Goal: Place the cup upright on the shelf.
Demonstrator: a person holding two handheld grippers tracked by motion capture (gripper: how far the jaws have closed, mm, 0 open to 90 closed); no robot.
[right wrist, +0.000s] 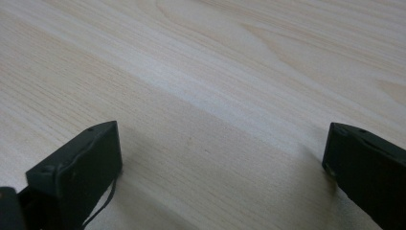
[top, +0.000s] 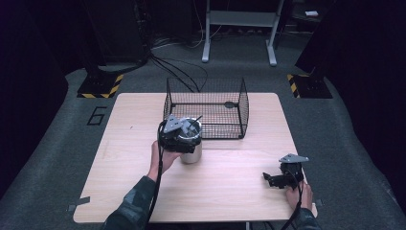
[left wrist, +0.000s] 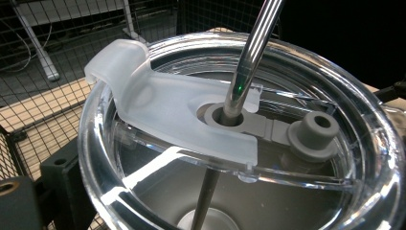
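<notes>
pale wooden surface [top: 230,177]; left hand-held gripper [top: 178,135] hugs steel tumbler [top: 192,151], grip unclear; right hand-held gripper [top: 282,178] rests released.

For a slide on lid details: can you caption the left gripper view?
Close view onto a tumbler's clear lid, a metal straw through its frosted slider, grey plug beside it, wire basket behind.

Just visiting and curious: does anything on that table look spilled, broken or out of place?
Nothing stands out. The steel tumbler stands upright by the wire basket, clear lid seated, straw through its hole. The table looks dry. The right tool rests open.
</notes>
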